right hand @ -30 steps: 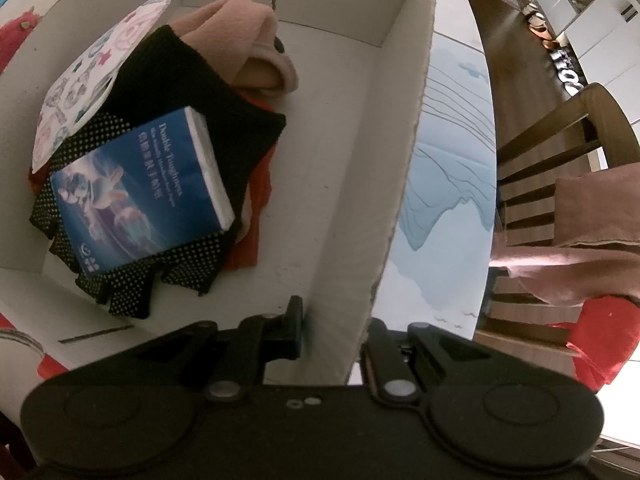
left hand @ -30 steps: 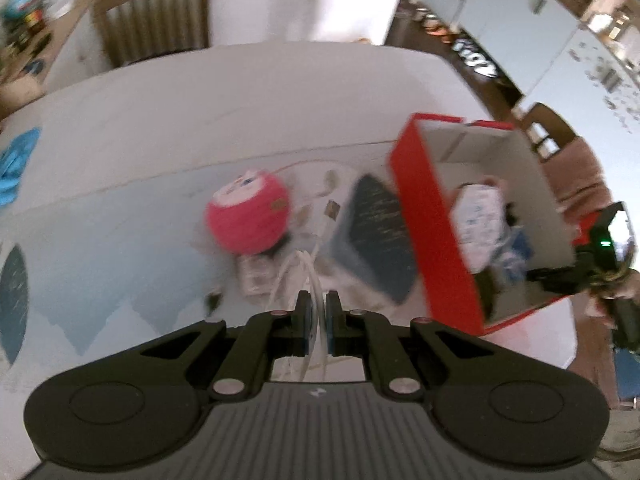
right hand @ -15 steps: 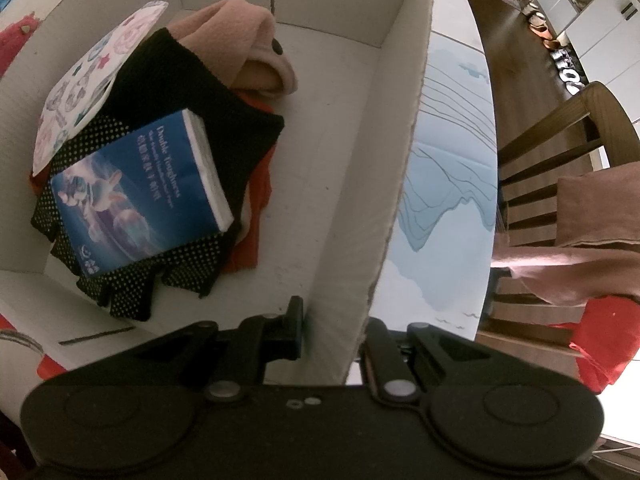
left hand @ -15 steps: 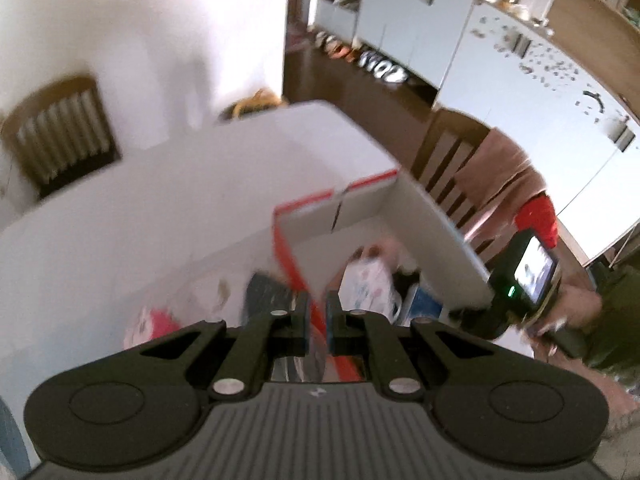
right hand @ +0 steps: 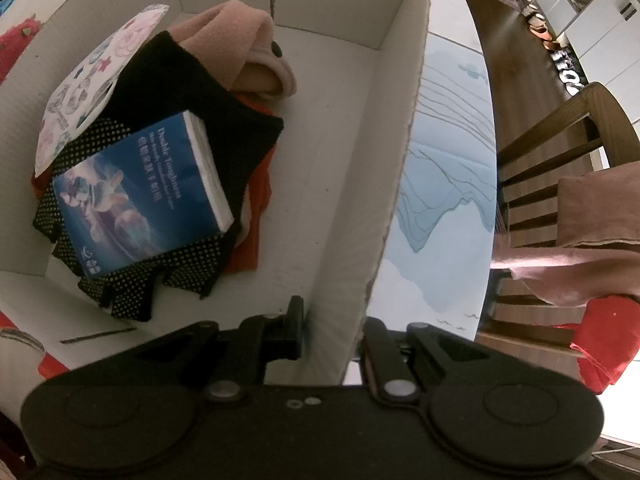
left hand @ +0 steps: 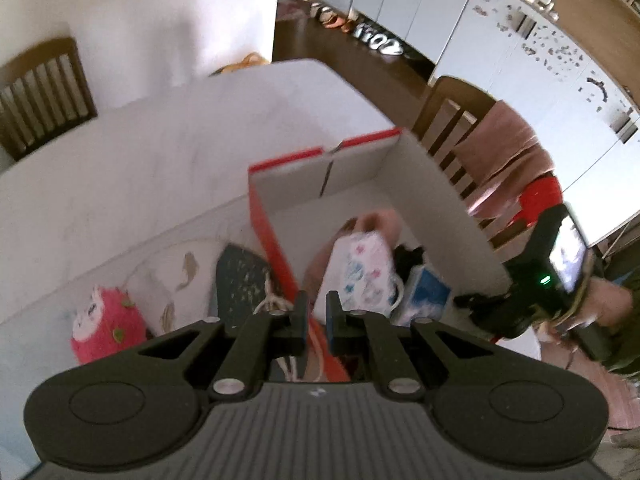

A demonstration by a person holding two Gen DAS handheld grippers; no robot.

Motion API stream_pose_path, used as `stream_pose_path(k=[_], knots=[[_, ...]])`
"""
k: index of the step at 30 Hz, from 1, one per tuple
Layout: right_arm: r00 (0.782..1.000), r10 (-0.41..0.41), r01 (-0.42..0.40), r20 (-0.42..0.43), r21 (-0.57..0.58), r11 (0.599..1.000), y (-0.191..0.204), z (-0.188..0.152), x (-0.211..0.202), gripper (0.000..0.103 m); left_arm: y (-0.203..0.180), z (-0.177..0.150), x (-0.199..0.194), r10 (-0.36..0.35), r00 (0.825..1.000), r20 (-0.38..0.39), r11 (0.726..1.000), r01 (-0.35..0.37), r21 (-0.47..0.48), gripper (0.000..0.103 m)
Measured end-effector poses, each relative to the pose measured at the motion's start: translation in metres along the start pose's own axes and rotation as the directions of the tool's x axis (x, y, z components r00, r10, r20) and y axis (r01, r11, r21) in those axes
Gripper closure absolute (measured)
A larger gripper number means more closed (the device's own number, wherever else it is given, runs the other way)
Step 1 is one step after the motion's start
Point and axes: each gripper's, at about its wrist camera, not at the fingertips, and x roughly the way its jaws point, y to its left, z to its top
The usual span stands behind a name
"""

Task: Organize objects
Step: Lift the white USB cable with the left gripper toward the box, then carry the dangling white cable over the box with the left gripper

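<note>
A red cardboard box (left hand: 266, 216) with a white inside stands on the table. It holds a blue tissue pack (right hand: 140, 196), a black dotted glove (right hand: 184, 276), a pink cloth (right hand: 248, 48) and a patterned pouch (left hand: 362, 276). My right gripper (right hand: 332, 320) is shut on the box's near right wall (right hand: 384, 168). My left gripper (left hand: 316, 312) hovers above the box's red left wall, its fingers close together, and a white cable (left hand: 294, 366) runs down from between them. A pink plush (left hand: 106, 326) and a dark pouch (left hand: 240, 284) lie left of the box.
The table (left hand: 132, 160) has a white and blue cloth. Wooden chairs stand at the far left (left hand: 44, 92) and at the right (right hand: 560, 160), one draped with pink cloth. Kitchen cabinets (left hand: 500, 40) are beyond.
My left gripper has risen and swung right with the white cable, from above the plush and pouch to above the box's left wall. The right gripper has kept its hold on the box wall.
</note>
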Motion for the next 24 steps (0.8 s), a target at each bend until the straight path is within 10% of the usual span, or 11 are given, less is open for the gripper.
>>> stream_pose_path(k=[2, 6, 17, 24], knots=[[1.000, -0.002, 0.002, -0.001, -0.002, 1.000, 0.000, 0.000, 0.000, 0.094, 0.007, -0.009, 0.007, 0.010, 1.000, -0.007, 1.000, -0.010, -0.005, 0.087], [1.000, -0.003, 0.003, -0.002, -0.006, 1.000, 0.001, 0.000, -0.001, 0.094, 0.014, -0.033, 0.017, 0.005, 1.000, 0.008, 0.999, -0.005, 0.048, 0.033], [1.000, -0.009, 0.009, -0.014, -0.014, 1.000, 0.002, 0.001, 0.000, 0.094, 0.005, -0.092, 0.060, 0.041, 0.998, -0.049, 0.945, -0.022, 0.327, 0.033], [1.000, -0.013, 0.013, -0.022, -0.011, 1.000, 0.003, 0.002, 0.000, 0.093, 0.005, -0.102, 0.087, 0.014, 0.999, -0.045, 0.946, 0.001, 0.326, 0.033]])
